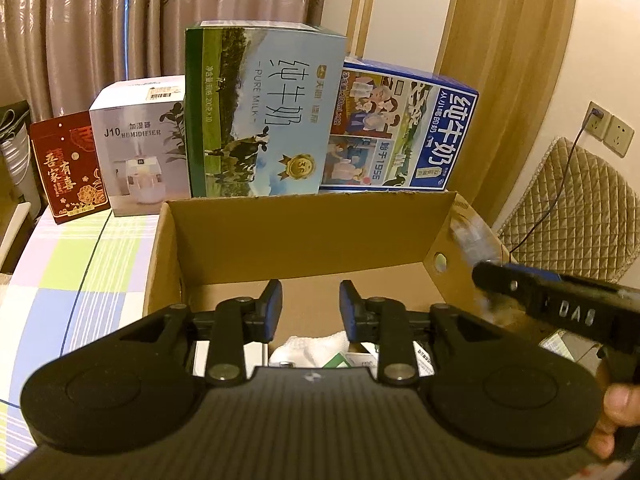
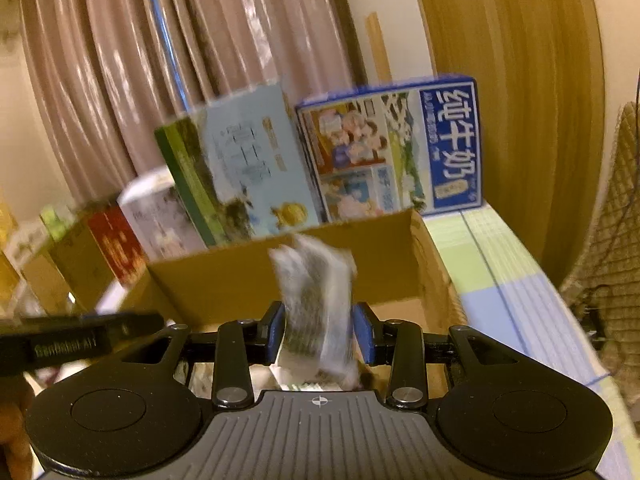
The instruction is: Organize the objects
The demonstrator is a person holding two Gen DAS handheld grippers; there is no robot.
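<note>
An open cardboard box [image 1: 304, 236] [image 2: 224, 280] stands on the checked tablecloth. At its bottom lie a white cloth [image 1: 316, 346] and small packets [image 1: 348, 360]. My left gripper [image 1: 311, 308] hovers open over the box's near side, with nothing between its fingers. My right gripper [image 2: 319, 332] is shut on a blurred, crinkly clear-and-silver packet [image 2: 316, 292], held upright above the box. In the left wrist view the right gripper [image 1: 540, 304] reaches in over the box's right wall, the packet [image 1: 476, 240] smeared at its tip.
Behind the cardboard box stand a green milk carton [image 1: 260, 112] [image 2: 240, 168], a blue milk carton [image 1: 404, 128] [image 2: 392, 148], a white humidifier box [image 1: 140, 148] and a red box [image 1: 68, 168]. Curtains hang behind. A quilted chair [image 1: 572, 216] sits at right.
</note>
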